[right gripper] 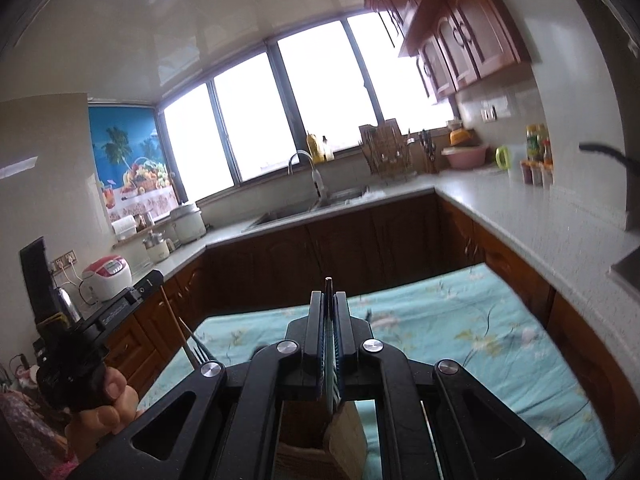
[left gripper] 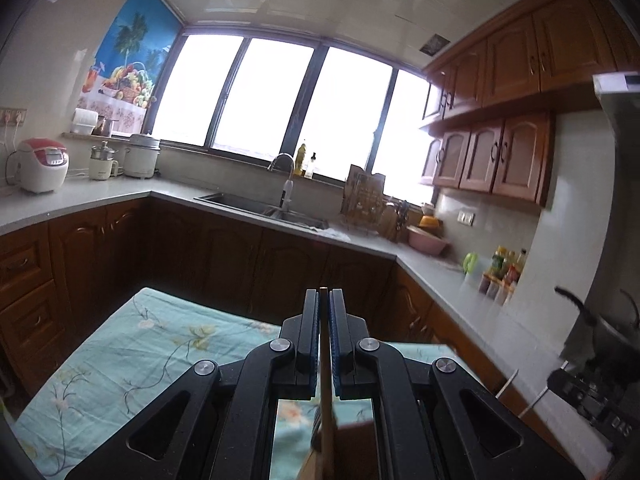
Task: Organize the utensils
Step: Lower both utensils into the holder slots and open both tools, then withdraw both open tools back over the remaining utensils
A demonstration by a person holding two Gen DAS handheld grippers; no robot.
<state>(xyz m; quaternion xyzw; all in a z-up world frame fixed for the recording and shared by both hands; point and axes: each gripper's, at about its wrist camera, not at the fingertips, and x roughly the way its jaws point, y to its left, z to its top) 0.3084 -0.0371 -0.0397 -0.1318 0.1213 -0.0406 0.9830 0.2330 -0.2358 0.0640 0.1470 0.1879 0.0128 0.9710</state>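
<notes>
Jaws of the left hand-held gripper (left gripper: 324,300) are closed to a thin slit on a wooden stick (left gripper: 326,412) — likely a chopstick or a wooden handle. Its tip shows just above the pads and its length runs down between the fingers toward the bottom of the view. The right wrist view shows this same gripper at lower left with the stick (right gripper: 173,328) slanting up and what looks like a fork (right gripper: 198,350) beside it; whether the fork is also clamped I cannot tell.

The right hand-held gripper (right gripper: 329,302) is likewise pinched nearly closed, on a thin dark utensil (right gripper: 329,286) whose end pokes out above the fingertips. Its kind is unclear.

Below both grippers sits a wooden holder (right gripper: 346,436), seen through the gap in the frame. It rests on the tabletop (right gripper: 460,320), which is covered by a teal floral cloth. Beyond lie the kitchen counter, sink (right gripper: 304,208) and windows.

Judging from this, the step in hand is carrying utensils to the holder, both grippers loaded and raised above it. The next move calls for lowering each utensil roughly upright into a compartment, one gripper at a time so they do not collide, then opening the jaws only once the tip is inside.
</notes>
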